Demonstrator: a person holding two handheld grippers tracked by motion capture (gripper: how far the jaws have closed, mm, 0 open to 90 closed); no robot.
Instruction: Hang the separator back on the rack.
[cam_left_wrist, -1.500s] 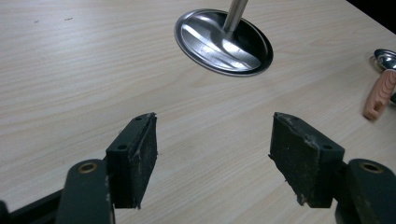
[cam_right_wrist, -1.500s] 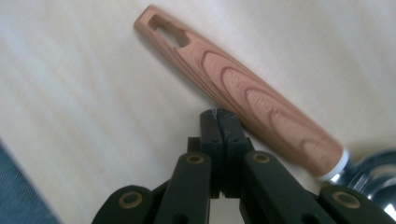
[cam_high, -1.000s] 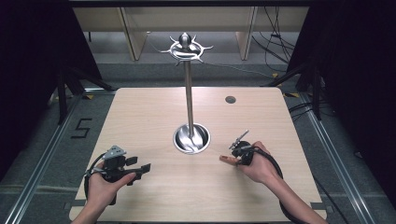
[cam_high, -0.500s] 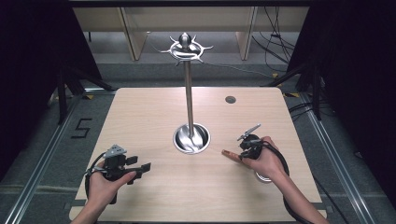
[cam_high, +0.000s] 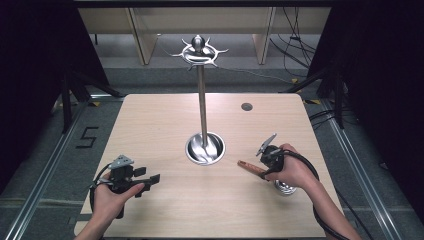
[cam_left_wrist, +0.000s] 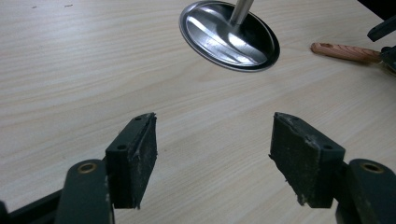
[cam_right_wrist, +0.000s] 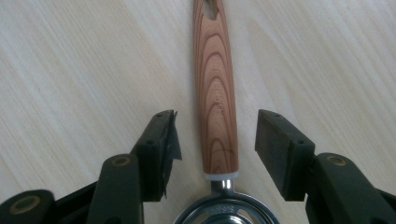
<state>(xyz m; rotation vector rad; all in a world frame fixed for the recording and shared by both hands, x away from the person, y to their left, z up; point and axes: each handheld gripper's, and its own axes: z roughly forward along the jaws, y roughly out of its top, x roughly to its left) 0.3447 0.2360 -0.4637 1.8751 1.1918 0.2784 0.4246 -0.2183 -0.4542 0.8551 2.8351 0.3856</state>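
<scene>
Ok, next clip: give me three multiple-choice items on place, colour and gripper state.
1. Where does the wooden-handled metal strainer lie?
A. on the light wooden table, right of the steel stand's round base
B. hanging from the stand's top
C. on the floor

2. What colour are the pads of the right gripper?
A. white
B. black
C. orange

3. How do the right gripper's jaws stand?
A. clamped on the handle
B. shut and empty
C. open, handle between them untouched

Key: 1 A, the handle rests flat on the tabletop. 2 B, both pads look black. 3 C, gaps show on both sides of the handle.
</scene>
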